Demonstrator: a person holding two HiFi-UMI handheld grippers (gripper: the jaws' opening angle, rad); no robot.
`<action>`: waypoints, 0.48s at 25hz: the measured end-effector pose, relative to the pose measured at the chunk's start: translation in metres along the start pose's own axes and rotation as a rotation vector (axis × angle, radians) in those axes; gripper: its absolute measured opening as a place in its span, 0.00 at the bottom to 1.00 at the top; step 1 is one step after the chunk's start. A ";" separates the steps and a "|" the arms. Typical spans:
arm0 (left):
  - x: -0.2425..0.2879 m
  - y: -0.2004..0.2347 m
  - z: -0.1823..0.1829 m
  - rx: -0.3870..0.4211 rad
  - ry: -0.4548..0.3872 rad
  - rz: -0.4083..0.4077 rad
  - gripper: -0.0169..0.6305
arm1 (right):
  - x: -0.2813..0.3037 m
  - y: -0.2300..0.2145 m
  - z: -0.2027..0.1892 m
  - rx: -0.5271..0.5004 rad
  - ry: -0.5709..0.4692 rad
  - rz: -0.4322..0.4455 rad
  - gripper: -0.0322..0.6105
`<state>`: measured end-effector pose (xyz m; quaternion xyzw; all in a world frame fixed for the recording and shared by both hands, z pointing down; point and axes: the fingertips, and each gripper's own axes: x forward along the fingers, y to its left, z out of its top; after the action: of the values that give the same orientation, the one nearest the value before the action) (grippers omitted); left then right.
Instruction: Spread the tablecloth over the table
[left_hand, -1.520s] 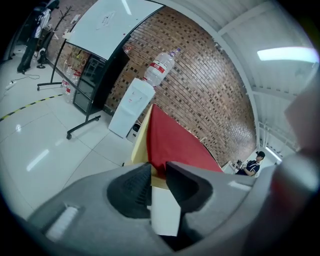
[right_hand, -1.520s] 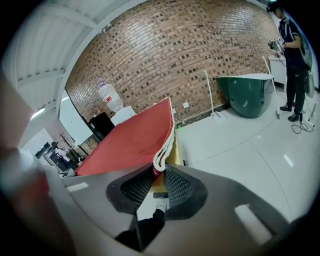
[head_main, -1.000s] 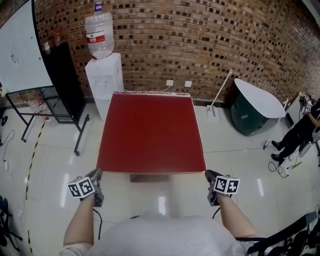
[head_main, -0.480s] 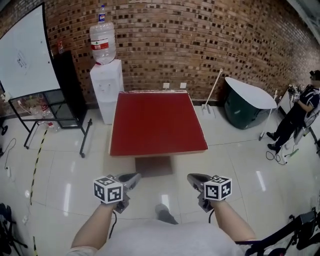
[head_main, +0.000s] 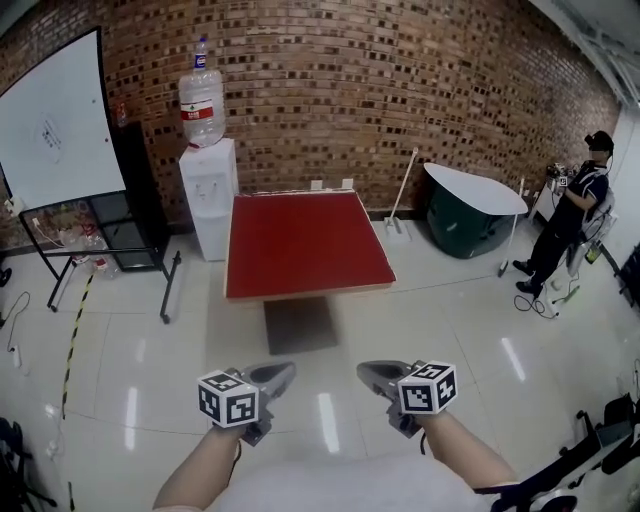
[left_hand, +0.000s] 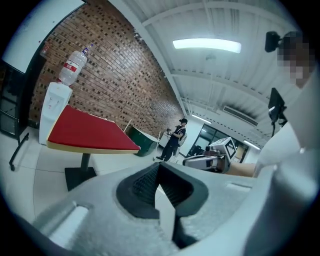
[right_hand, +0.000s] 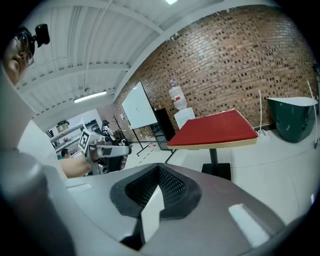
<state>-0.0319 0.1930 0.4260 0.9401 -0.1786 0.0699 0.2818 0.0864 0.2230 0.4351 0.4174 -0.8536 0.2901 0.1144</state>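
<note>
Left hand-held gripper (head_main: 283, 371) and right hand-held gripper (head_main: 367, 370): both pressed together, nothing between the jaws, side by side above the floor (head_main: 140, 330). The red tablecloth (head_main: 305, 243) lies flat on the tabletop (head_main: 312, 292), far ahead of me and well apart from both tools. The tabletop's pale rim shows along the near side. I judge the spreading done, so the step in hand is inspection. I check each corner for folds. If one edge sits short, I pinch both near corners and pull evenly.

Left gripper (head_main: 284, 371), right gripper (head_main: 366, 369), side by side, jaws together, empty
</note>
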 end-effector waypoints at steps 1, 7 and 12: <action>-0.004 -0.013 -0.002 0.002 -0.009 -0.003 0.03 | -0.007 0.008 -0.002 -0.007 -0.009 0.008 0.05; -0.021 -0.087 -0.049 0.040 0.002 0.011 0.03 | -0.059 0.054 -0.041 -0.058 -0.028 0.041 0.05; -0.026 -0.156 -0.095 0.030 -0.004 0.010 0.03 | -0.110 0.094 -0.087 -0.048 -0.047 0.122 0.05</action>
<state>-0.0001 0.3751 0.4204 0.9434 -0.1829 0.0722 0.2670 0.0776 0.3909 0.4190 0.3683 -0.8866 0.2661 0.0864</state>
